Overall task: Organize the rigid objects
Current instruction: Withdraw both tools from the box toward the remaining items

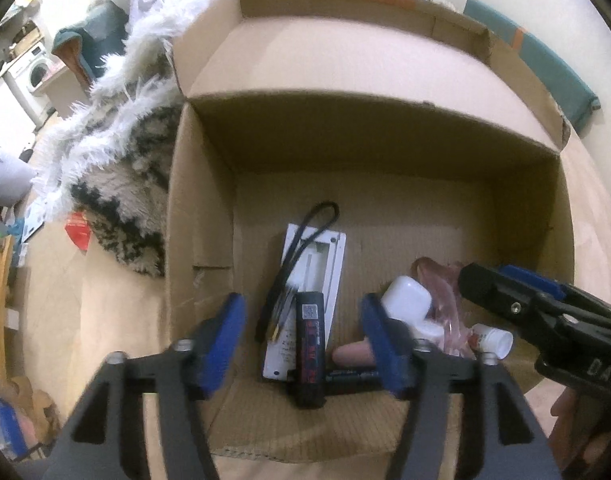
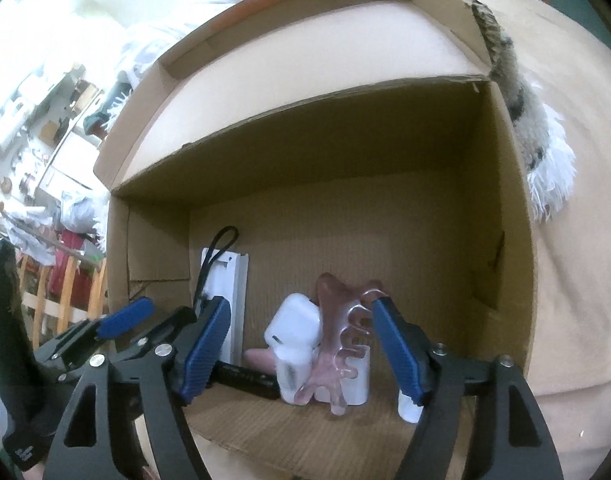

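An open cardboard box lies below both grippers. On its floor are a white flat device with a black strap, a black bar with a red label, a white case, a clear pink hair claw, a small white bottle and a pinkish cylinder. My left gripper is open, its pads standing clear on either side of the black bar. My right gripper is open around the case and the claw without pressing them.
A shaggy white and dark rug lies against the box's left side on the wooden floor. A red packet sits by the rug. A teal cushion is behind the box. Wooden rails stand at the left.
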`<state>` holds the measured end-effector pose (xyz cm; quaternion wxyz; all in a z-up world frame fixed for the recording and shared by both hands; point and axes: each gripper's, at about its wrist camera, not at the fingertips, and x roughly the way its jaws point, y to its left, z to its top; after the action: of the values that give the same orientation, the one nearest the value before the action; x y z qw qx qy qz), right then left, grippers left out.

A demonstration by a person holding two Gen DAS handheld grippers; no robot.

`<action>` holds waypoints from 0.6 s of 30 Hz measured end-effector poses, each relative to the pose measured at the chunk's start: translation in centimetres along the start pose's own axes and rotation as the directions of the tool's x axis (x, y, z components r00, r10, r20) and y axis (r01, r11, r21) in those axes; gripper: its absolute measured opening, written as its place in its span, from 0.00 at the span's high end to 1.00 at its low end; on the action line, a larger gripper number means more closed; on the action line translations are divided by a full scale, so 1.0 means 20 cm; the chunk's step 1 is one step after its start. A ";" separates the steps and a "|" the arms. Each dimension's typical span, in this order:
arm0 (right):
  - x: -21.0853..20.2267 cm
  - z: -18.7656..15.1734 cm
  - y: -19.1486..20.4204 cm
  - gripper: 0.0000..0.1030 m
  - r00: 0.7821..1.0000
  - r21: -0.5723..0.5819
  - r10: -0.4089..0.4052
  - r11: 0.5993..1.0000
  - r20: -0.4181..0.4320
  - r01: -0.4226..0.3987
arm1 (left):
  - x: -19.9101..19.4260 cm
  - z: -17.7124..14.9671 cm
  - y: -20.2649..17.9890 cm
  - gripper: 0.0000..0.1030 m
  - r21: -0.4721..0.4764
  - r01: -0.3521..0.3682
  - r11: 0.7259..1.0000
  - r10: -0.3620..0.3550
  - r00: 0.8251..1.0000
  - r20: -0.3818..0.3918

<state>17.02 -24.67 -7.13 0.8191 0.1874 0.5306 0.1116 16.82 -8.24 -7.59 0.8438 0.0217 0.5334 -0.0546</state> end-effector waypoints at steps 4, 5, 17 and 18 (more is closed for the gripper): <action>-0.02 0.00 0.00 0.24 1.000 0.009 0.004 1.000 0.009 -0.004 | -0.05 0.01 0.02 0.41 -0.004 0.004 1.000 -0.004 1.000 0.012; -0.02 0.00 0.00 0.24 1.000 0.009 0.006 1.000 0.012 -0.006 | -0.06 0.00 0.02 0.41 -0.004 0.001 1.000 -0.001 1.000 0.014; -0.21 -0.14 -0.03 0.24 0.998 0.059 0.053 0.997 0.024 -0.055 | -0.28 -0.07 0.08 0.41 -0.049 0.004 0.999 -0.004 1.000 -0.004; -0.22 -0.16 -0.03 0.24 0.998 0.059 0.059 0.996 0.021 -0.060 | -0.30 -0.10 0.08 0.41 -0.052 0.001 0.999 -0.002 1.000 -0.006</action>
<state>12.34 -26.32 -4.88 0.8145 0.2283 0.5200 0.1184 12.65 -6.04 -3.05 0.8423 -0.0007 0.5374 -0.0413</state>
